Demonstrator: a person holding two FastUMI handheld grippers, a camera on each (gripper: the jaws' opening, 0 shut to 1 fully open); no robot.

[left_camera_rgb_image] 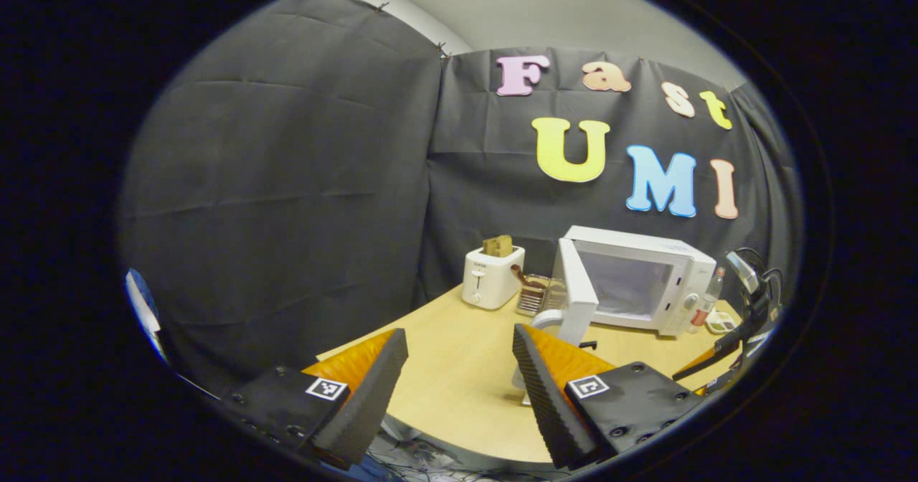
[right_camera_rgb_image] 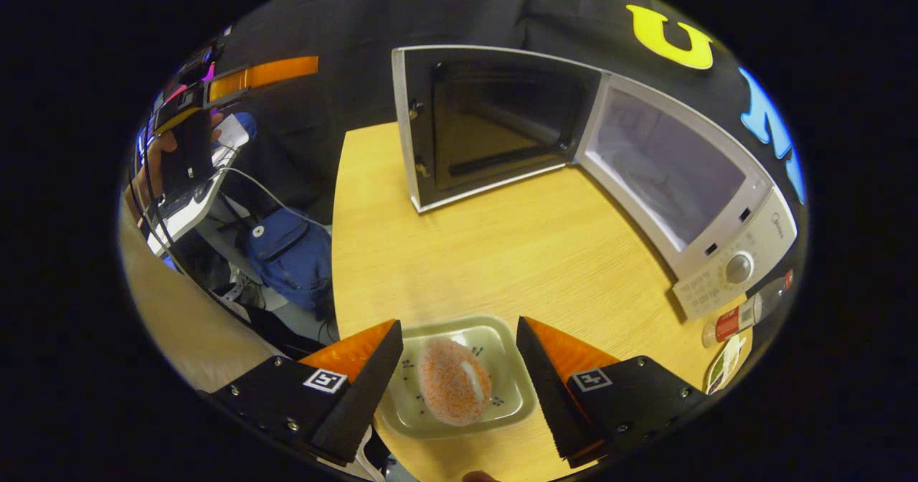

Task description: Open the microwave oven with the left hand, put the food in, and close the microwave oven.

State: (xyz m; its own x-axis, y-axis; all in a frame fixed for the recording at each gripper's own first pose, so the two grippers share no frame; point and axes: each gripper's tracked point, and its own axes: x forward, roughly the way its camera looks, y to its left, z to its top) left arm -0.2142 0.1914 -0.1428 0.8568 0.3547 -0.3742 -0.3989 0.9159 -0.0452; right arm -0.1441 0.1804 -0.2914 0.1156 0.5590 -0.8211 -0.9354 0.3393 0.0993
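The microwave (right_camera_rgb_image: 645, 159) stands on the desk (right_camera_rgb_image: 502, 252) with its door (right_camera_rgb_image: 488, 123) swung wide open, and as far as the right gripper view shows, the pale cavity holds nothing. Down near the desk's edge, a shallow tray (right_camera_rgb_image: 459, 381) carries 1 round, orange, crumb-coated piece of food (right_camera_rgb_image: 452, 381) with a white patch on it. The right claw (right_camera_rgb_image: 459, 378) hangs over it, spread wide, 1 finger on each side of the tray, neither pressing on it. The food sits right between them, well apart from the oven. In the left gripper view, the left claw (left_camera_rgb_image: 459, 374) is wide too, gripping nothing, back from the desk. Beyond it, a white toaster (left_camera_rgb_image: 493, 276) has a slice of bread (left_camera_rgb_image: 498, 245) poking out of a slot.
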